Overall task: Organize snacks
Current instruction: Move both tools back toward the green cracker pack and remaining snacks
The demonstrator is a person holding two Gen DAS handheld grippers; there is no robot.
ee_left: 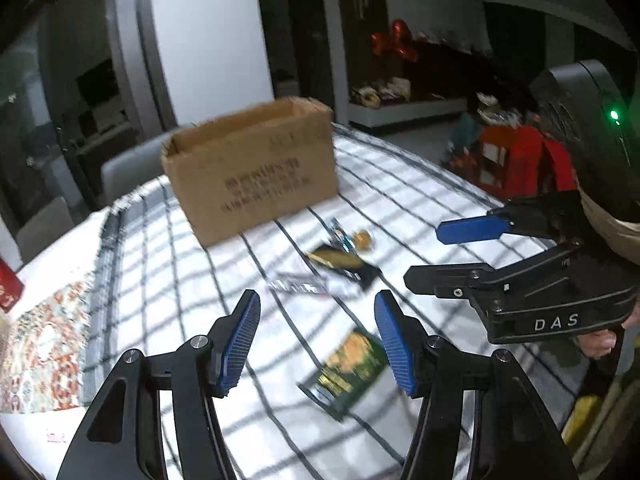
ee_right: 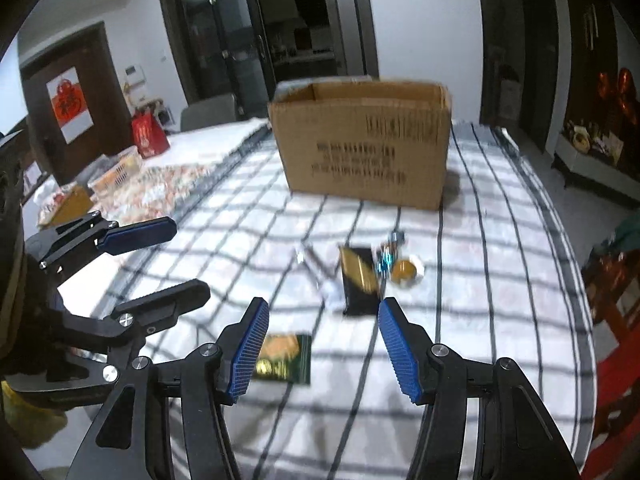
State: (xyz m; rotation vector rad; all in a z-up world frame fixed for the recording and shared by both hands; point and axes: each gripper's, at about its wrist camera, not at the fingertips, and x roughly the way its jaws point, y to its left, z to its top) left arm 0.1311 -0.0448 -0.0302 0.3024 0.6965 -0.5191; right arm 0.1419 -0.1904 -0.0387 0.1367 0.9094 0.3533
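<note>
Holding both grippers, left (ee_left: 316, 340) and right (ee_right: 322, 344), half open and empty, you face one cardboard box (ee_right: 364, 140) and five snacks mid-table (ee_right: 500, 280).

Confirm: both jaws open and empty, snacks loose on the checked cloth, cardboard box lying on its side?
Not quite. The cardboard box stands upright with its top open, as the right wrist view shows. The rest holds: left gripper and right gripper open and empty, snacks loose on the checked cloth.

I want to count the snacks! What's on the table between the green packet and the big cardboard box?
Between the green packet and cardboard box: a black-gold packet, a clear wrapper, a blue candy and a round golden snack, clearest in the right wrist view.
</note>
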